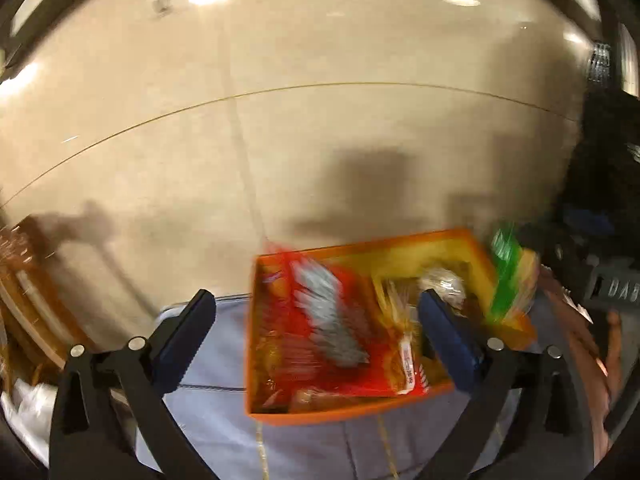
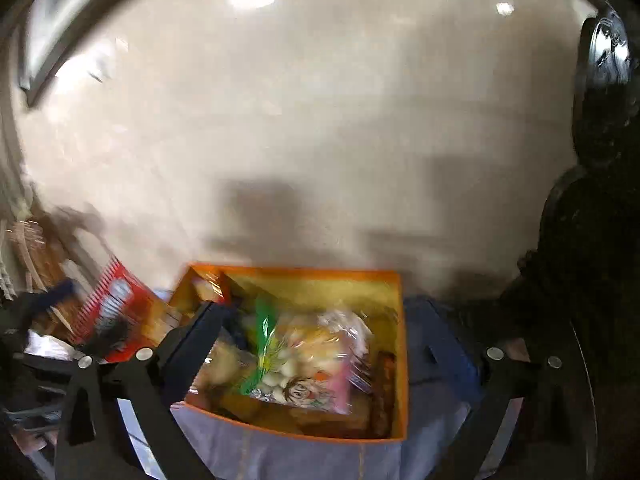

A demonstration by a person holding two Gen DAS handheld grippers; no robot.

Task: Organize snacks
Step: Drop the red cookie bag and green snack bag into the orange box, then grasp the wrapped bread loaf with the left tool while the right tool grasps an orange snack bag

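Gleaming beige floor tiles (image 1: 320,120) fill the upper frame of both views, lamp glare up top. At lower centre a pale blue cloth (image 1: 216,400) carries the orange box (image 2: 400,360) of snack packets (image 2: 304,356). Both the left gripper (image 1: 316,344) and right gripper (image 2: 316,344) gape wide, holding nothing. Dark clutter crowds the right edge.
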